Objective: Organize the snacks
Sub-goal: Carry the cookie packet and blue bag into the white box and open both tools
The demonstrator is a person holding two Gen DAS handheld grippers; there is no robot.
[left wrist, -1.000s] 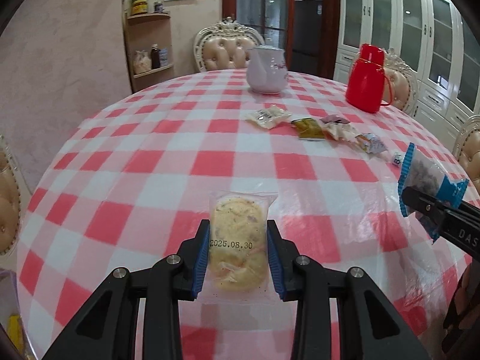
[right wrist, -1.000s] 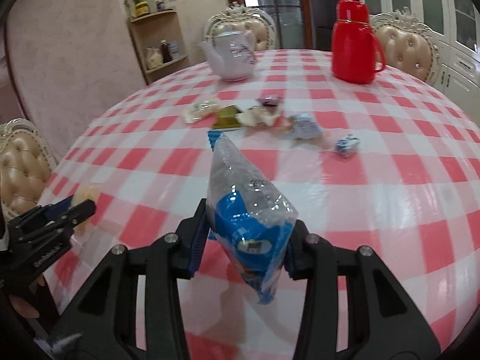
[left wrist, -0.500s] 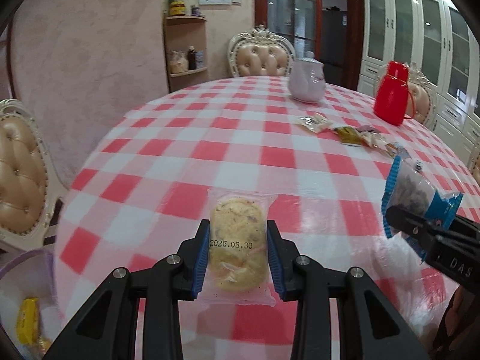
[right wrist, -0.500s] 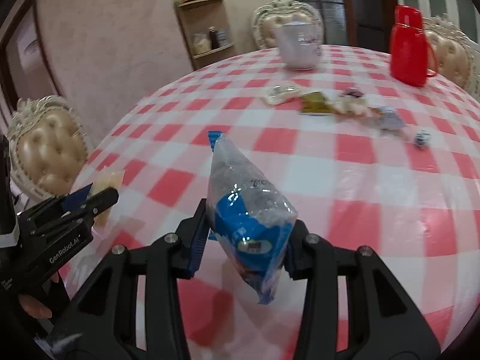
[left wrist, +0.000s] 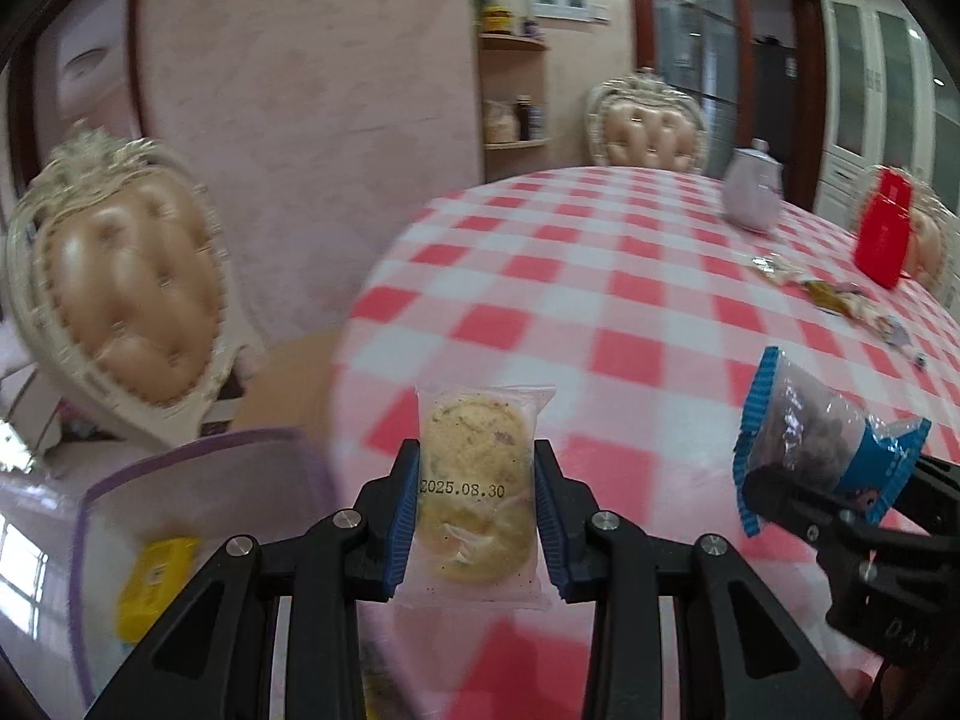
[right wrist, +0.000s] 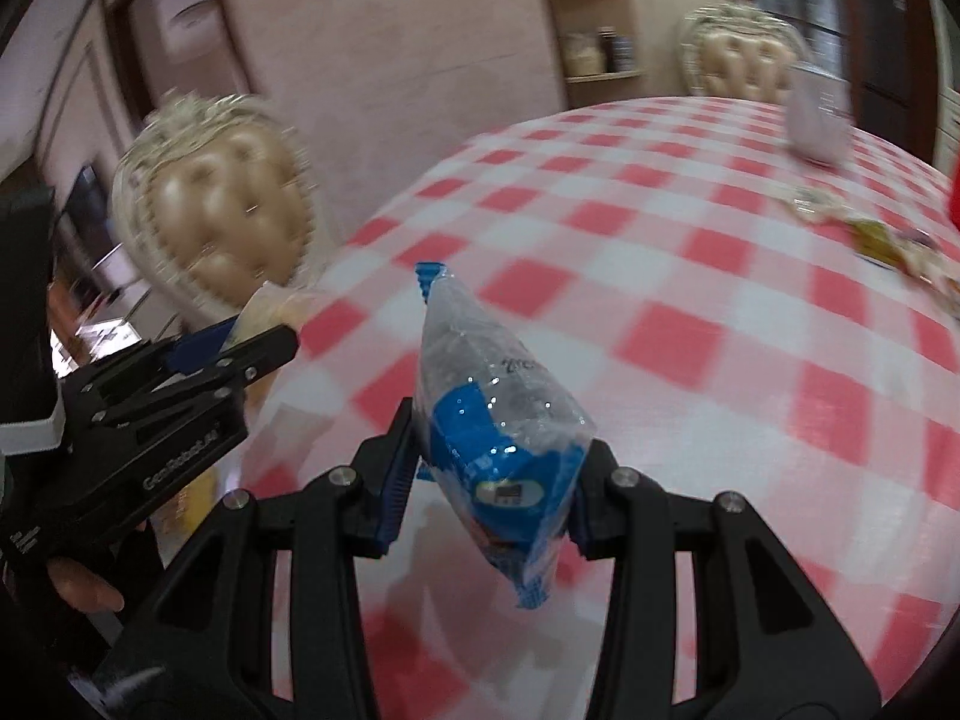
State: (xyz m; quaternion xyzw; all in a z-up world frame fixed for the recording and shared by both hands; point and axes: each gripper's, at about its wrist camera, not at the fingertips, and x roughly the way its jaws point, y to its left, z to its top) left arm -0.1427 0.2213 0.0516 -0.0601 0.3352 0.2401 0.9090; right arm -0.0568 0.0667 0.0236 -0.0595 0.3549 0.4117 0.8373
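Observation:
My left gripper is shut on a clear-wrapped round biscuit stamped with a date, held over the table's near left edge. My right gripper is shut on a blue and clear snack bag, upright between the pads. That blue bag also shows at the right of the left wrist view. A clear purple-rimmed bin sits below the table edge at lower left, with a yellow packet inside. Several loose snacks lie far across the table.
The round table wears a red and white checked cloth. A padded chair stands left of it, another chair at the far side. A pale teapot and a red flask stand at the far right.
Both grippers swung left with their snacks, from over the table's middle to its left edge. The chair and the bin have come into view; the teapot and flask slid to the right.

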